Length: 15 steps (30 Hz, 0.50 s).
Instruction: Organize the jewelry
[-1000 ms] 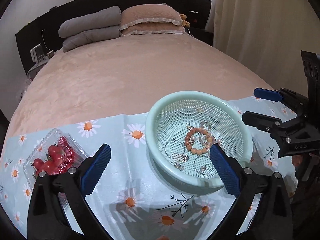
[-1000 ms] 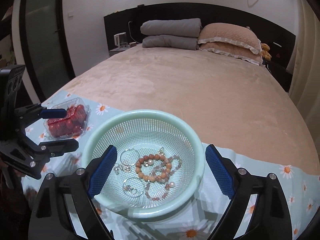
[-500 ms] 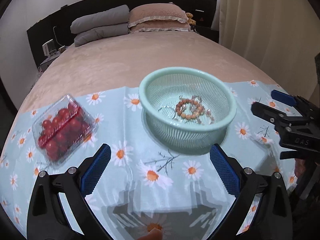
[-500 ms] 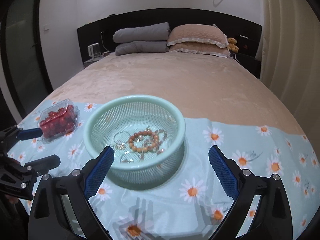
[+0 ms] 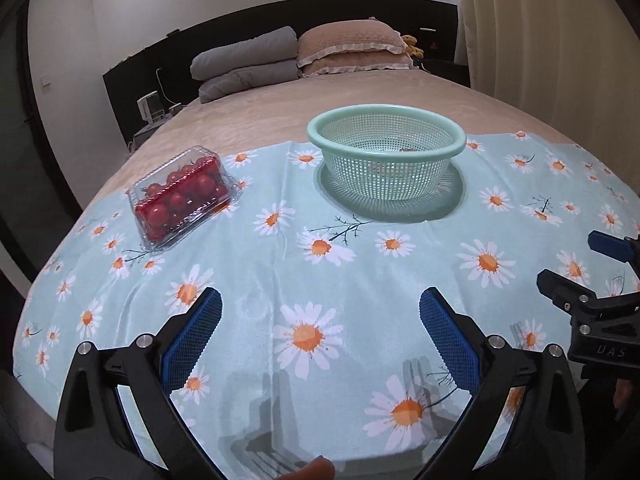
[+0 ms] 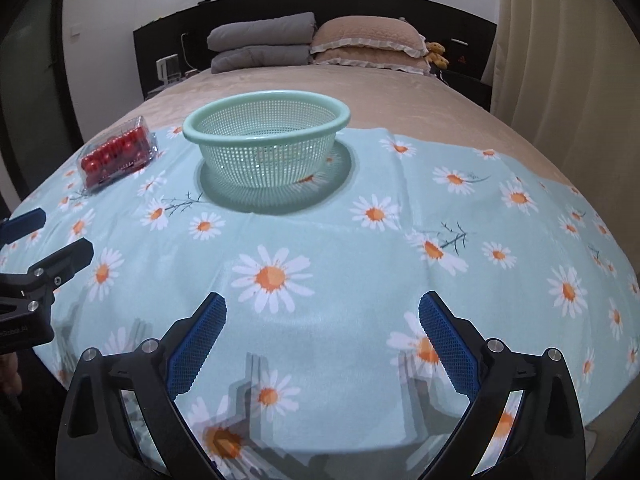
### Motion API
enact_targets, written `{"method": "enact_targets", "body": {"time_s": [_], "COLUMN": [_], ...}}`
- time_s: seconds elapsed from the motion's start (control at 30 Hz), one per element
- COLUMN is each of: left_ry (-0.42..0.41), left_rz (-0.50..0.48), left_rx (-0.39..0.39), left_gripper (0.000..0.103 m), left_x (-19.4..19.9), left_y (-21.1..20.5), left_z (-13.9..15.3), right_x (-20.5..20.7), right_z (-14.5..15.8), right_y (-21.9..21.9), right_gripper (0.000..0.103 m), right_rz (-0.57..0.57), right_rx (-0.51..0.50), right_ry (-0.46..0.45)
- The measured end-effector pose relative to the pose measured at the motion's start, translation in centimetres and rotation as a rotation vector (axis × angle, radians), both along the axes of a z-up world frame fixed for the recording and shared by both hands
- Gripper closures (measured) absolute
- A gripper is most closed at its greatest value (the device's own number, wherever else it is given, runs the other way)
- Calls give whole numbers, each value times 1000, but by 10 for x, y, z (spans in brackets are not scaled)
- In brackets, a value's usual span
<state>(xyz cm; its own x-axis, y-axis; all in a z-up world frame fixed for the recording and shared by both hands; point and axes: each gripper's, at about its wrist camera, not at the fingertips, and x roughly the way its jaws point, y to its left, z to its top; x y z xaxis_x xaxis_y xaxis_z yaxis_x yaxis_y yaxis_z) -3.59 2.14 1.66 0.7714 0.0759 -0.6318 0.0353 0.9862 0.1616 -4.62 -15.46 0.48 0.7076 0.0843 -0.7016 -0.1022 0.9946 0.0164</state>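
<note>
A mint green mesh basket (image 5: 386, 160) stands on a daisy-print cloth (image 5: 320, 280) on the bed; it also shows in the right wrist view (image 6: 266, 148). The jewelry inside is almost hidden by the basket wall; only a bit of beads (image 5: 406, 149) shows. My left gripper (image 5: 320, 332) is open and empty, low near the cloth's front edge, well back from the basket. My right gripper (image 6: 322, 336) is open and empty, also near the front edge. Each gripper shows at the side of the other's view, the right one (image 5: 600, 268) and the left one (image 6: 44, 236).
A clear plastic box of cherry tomatoes (image 5: 182, 196) lies left of the basket, seen also in the right wrist view (image 6: 116, 152). Grey and tan pillows (image 5: 296, 60) lie at the headboard. A curtain (image 5: 560, 40) hangs at the right.
Both grippers have pulled back and down from over the basket to the cloth's front edge. The jewelry, seen from above before, is now hidden by the basket wall. Both stay open.
</note>
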Motion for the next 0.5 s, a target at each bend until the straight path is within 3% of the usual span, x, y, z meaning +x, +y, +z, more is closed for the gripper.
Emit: {"method": "enact_targets", "body": {"time_s": [0.2, 0.3, 0.5], "left_ry": [-98, -136, -112], "left_rz": [-25, -60, -21], "left_rx": [121, 85, 39], "left_gripper": [6, 6, 6], "left_x": [-39, -57, -72], "left_y": [-18, -21, -11], "left_z": [11, 18, 30], "right_x": [-36, -58, -92], "right_z": [11, 20, 40], "right_y": [-2, -2, -4], "right_gripper": [10, 10, 10], "right_rz": [-21, -20, -63], "right_rx": [-2, -23, -13], "right_ry": [-5, -37, -66]}}
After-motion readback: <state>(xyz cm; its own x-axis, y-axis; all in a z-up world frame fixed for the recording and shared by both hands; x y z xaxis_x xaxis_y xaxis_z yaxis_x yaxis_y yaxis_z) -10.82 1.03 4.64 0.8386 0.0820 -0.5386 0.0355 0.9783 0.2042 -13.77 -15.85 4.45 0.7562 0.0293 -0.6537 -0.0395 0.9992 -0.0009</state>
